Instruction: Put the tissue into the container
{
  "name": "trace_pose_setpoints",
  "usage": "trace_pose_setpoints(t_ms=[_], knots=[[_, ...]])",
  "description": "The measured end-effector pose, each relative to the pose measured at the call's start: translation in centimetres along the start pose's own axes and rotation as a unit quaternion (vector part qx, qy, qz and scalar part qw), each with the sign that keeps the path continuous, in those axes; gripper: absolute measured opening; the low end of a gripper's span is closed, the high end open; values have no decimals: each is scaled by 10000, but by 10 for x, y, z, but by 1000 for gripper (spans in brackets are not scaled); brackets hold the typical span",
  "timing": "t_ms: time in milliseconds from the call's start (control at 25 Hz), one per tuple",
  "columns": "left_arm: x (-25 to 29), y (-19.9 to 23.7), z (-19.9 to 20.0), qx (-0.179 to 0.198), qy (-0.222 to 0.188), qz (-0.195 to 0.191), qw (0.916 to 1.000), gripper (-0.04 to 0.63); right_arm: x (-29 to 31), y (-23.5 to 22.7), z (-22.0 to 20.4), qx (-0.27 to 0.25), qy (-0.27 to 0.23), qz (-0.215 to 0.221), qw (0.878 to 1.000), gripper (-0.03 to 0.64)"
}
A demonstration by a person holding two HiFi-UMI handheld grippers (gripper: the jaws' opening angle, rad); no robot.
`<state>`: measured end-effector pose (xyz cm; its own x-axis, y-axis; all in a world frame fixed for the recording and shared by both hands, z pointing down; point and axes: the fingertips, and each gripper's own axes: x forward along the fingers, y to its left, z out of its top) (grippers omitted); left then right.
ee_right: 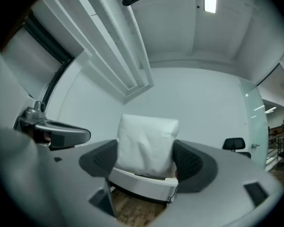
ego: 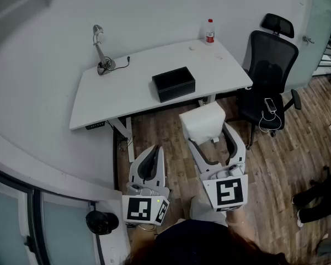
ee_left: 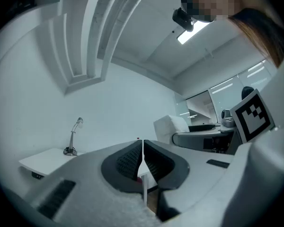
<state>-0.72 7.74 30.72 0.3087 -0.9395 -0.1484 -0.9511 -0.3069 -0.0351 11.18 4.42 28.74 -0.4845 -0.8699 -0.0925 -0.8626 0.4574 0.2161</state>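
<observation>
The right tongs (ego: 208,134) stand wide and clamp the white tissue pack (ego: 203,120) between their pads. They hold it above the wooden floor (ego: 281,164), on the near side of the black container (ego: 174,83) and clear of it. The container sits open-topped on the white desk (ego: 110,95). The left tongs (ego: 154,150) are pressed together with nothing in them, nearer than the container and to its left. A bottle (ego: 210,31) stands beyond the container, to its right

White desk (ego: 99,101), red-capped bottle (ego: 210,31) on it, black office chair (ego: 271,65) beside
</observation>
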Motion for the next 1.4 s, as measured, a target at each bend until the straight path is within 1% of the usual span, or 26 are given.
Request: trace_pose_setpoints(t_ms=[200,360,480,760,880,960,1080,1400], knots=[[3,1,6,23,-40,-54,10000,34,1,-1,5,339,-147,-8,9993,387],[9,0,8,65,-65,-102,9999,34,6,-5,5,313,-168,-62,9993,387],[18,-1,7,106,-65,-122,9998,34,12,-14,2,414,-105,-145,9990,387],[45,-2,10,132,-148,-103,9997,34,31,-23,-1,310,-184,119,9993,387],[58,-4,8,124,-175,-97,9997,34,38,-35,-7,307,-37,43,9995,387],[65,-7,6,129,-167,-82,9997,34,43,-40,-9,310,-81,85,9995,387],[72,-13,1,134,-120,-65,9998,34,47,-44,-13,268,-166,262,9992,387],[80,-6,-13,34,87,6,10000,34,63,-45,-26,361,8,386,9986,388]])
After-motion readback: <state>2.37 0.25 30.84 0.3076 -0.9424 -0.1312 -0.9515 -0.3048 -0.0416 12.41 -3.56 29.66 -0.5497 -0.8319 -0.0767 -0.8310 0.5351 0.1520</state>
